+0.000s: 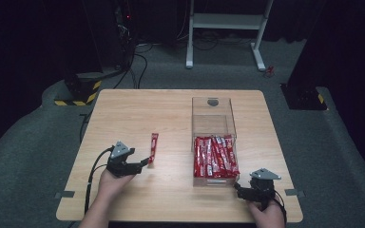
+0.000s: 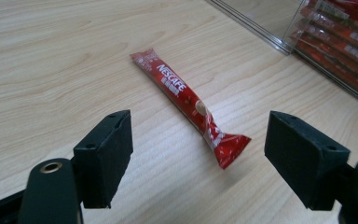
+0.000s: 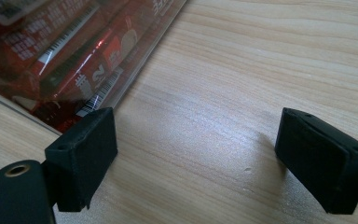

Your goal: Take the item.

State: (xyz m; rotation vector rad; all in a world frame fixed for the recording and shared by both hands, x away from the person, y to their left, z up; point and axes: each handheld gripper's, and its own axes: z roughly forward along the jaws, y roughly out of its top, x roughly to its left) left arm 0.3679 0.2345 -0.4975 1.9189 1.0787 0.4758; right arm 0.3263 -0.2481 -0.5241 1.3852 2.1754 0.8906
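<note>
Lying just ahead of left gripper [image 2: 198,158], red sachet [image 2: 189,100]

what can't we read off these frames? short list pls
- Stick count in the clear box: high view, packets overlap, too small.
- Box's packet print: right gripper view, blurred and cut off by the frame edge.
- Small print on the loose sachet: left gripper view, too small.

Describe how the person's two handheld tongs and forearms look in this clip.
Both tongs are black. The left tongs and right tongs each carry a grey three-cornered plate on top and trail a black cable. Up close, each jaw ends in a blocky black pad with small holes, beside a brass-ringed hole. The forearms are bare, with no sleeves visible.
</note>
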